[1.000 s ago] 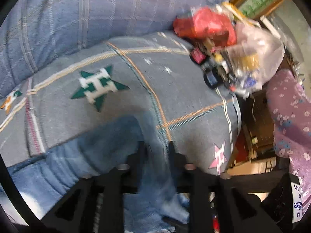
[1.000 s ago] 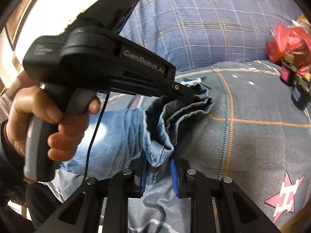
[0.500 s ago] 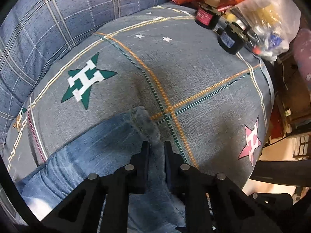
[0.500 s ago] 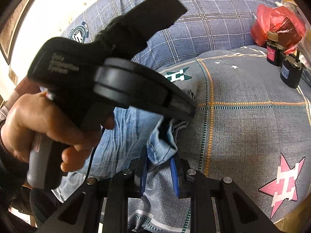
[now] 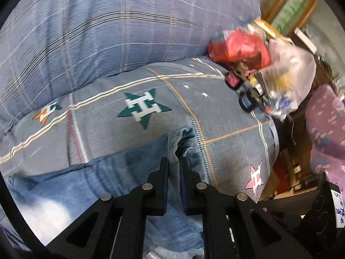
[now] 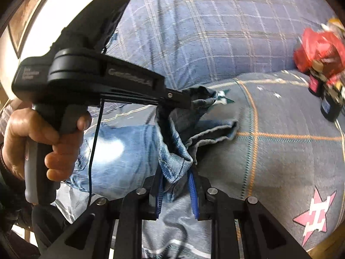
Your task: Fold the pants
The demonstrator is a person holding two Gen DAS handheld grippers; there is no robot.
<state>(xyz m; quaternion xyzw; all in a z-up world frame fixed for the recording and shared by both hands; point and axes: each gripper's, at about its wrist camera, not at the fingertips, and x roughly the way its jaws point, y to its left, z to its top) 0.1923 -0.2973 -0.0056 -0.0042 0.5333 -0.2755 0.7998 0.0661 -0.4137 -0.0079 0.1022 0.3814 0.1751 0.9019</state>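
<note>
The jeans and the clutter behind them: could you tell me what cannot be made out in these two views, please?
- Jeans: waistband end, cut off by the lower edge in both wrist views.
- Hem inside the left gripper: hidden by its fingers; the right wrist view shows denim clamped.
- Small jars and red bag: labels blurred.
- Right gripper: how much denim it pinches, hidden behind the bunched fold.

The pants (image 6: pixel 129 151) are showing as faded blue denim, matt and coarse, with stitched hems. The bedsheet (image 5: pixel 226 116) is looking like soft woven cloth with printed stars. The left gripper (image 5: pixel 173 166) is appearing as matt black plastic with dull metal pins. The red bag (image 5: pixel 239 47) and clear bag (image 5: pixel 291 64) are gleaming as glossy, crinkled plastic.
</note>
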